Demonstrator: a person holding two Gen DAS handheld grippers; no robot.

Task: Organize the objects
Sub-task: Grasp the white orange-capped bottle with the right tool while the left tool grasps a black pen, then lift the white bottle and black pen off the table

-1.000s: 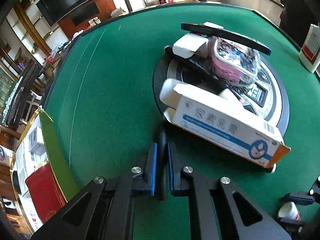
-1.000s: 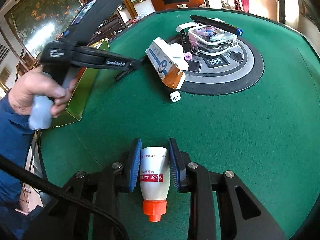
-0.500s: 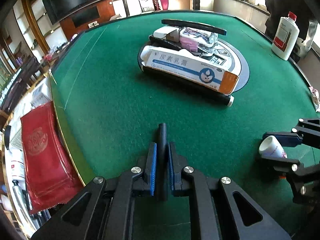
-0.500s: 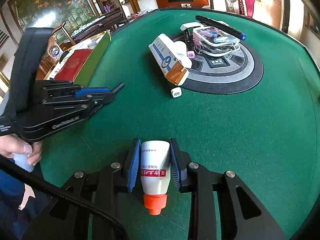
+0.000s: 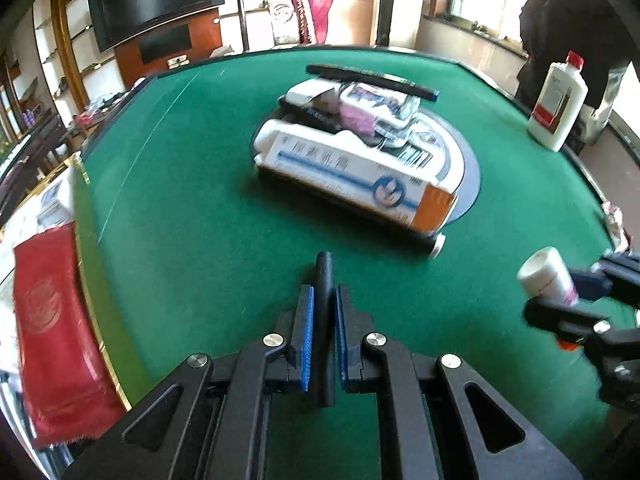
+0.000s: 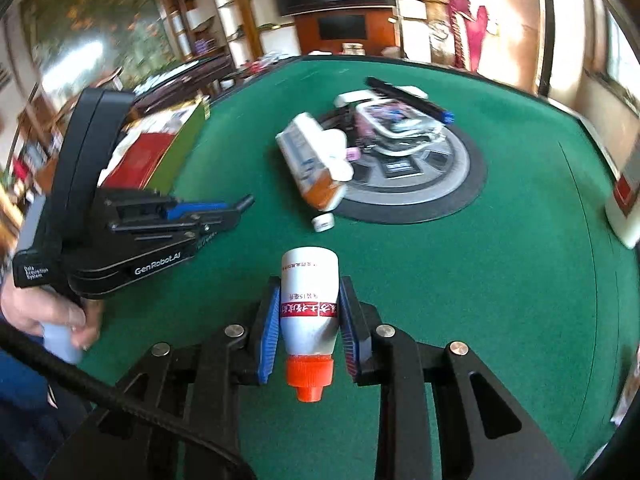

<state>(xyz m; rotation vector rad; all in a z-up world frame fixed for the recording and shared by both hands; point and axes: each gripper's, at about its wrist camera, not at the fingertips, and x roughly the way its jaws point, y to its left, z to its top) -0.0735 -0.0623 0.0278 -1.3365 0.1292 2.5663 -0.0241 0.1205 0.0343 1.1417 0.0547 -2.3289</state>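
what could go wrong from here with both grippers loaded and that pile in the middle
The long box leans on the heaped pile, half off the round disc; a nudge could tip it. The right gripper holds the small bottle cap toward the camera, so it may slip. The left gripper pinches a thin black pen that could pivot.

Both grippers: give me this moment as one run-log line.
left gripper: shut on black marker | right gripper: shut on white bottle, orange cap toward camera | both above green table
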